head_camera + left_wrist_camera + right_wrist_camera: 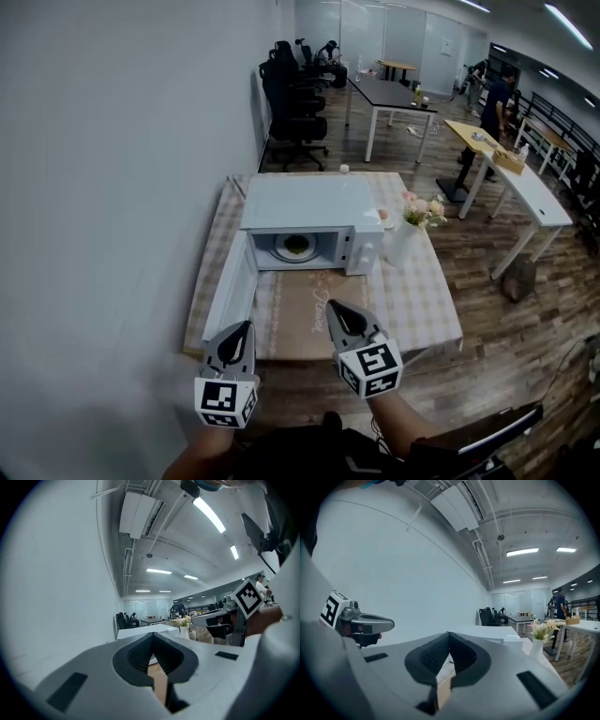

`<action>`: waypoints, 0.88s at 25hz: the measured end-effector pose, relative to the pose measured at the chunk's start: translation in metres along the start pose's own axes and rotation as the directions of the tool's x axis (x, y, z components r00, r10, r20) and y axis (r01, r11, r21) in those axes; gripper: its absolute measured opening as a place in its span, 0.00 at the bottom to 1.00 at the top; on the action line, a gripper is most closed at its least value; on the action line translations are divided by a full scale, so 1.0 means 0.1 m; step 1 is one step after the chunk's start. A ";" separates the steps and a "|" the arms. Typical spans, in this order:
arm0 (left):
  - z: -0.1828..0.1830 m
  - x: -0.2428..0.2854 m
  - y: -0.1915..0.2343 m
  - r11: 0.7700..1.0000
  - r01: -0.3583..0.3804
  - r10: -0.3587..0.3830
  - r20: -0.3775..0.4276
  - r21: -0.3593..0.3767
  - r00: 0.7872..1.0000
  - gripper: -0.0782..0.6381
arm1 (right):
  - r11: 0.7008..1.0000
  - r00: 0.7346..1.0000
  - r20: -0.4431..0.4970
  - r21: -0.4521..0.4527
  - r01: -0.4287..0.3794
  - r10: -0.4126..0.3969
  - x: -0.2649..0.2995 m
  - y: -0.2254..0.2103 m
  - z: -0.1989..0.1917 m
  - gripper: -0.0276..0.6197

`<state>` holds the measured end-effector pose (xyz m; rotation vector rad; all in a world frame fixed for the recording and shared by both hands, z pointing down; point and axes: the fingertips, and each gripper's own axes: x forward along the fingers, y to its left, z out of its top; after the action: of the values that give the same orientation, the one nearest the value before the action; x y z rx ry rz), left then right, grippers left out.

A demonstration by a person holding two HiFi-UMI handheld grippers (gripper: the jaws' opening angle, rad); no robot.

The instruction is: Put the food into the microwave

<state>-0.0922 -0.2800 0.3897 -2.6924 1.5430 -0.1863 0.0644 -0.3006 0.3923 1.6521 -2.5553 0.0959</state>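
Observation:
A white microwave [300, 220] stands on a table with a checked cloth [417, 300]. Its door [232, 289] hangs open to the left. Inside, a plate with dark food [296, 246] rests on the turntable. Both grippers are held low at the table's near edge, well short of the microwave. My left gripper [242, 325] points at the open door and is shut on nothing. My right gripper [331, 307] is also shut and empty. In the left gripper view the jaws [151, 634] meet at the tip; the right gripper view shows the same [448, 633].
A white vase of pale flowers [412, 225] stands right of the microwave. A wall runs along the left side. Black office chairs [295, 103], desks [394, 98] and a person [492, 103] are farther back. A black chair [469, 436] is at my lower right.

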 end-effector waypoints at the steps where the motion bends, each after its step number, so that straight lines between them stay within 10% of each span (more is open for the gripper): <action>1: 0.04 -0.04 0.03 1.000 -0.003 0.003 0.001 -0.010 1.000 0.12 | 1.000 1.000 0.000 -0.006 -0.003 0.003 -0.01 0.05 0.03 0.05; 13: -0.05 -0.11 0.21 0.999 0.028 -0.028 -0.015 -0.046 0.999 0.12 | 0.999 0.999 -0.027 0.021 0.026 -0.025 0.02 0.20 0.02 0.05; 22: 0.06 -0.22 0.12 0.995 0.057 -0.057 0.004 0.078 0.998 0.12 | 0.996 0.998 -0.035 0.073 0.055 -0.052 0.04 0.27 0.06 0.05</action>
<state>-0.1130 -0.2674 0.3804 -2.6757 1.4269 -0.2353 0.0381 -0.2938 0.3872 1.7282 -2.5105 0.2149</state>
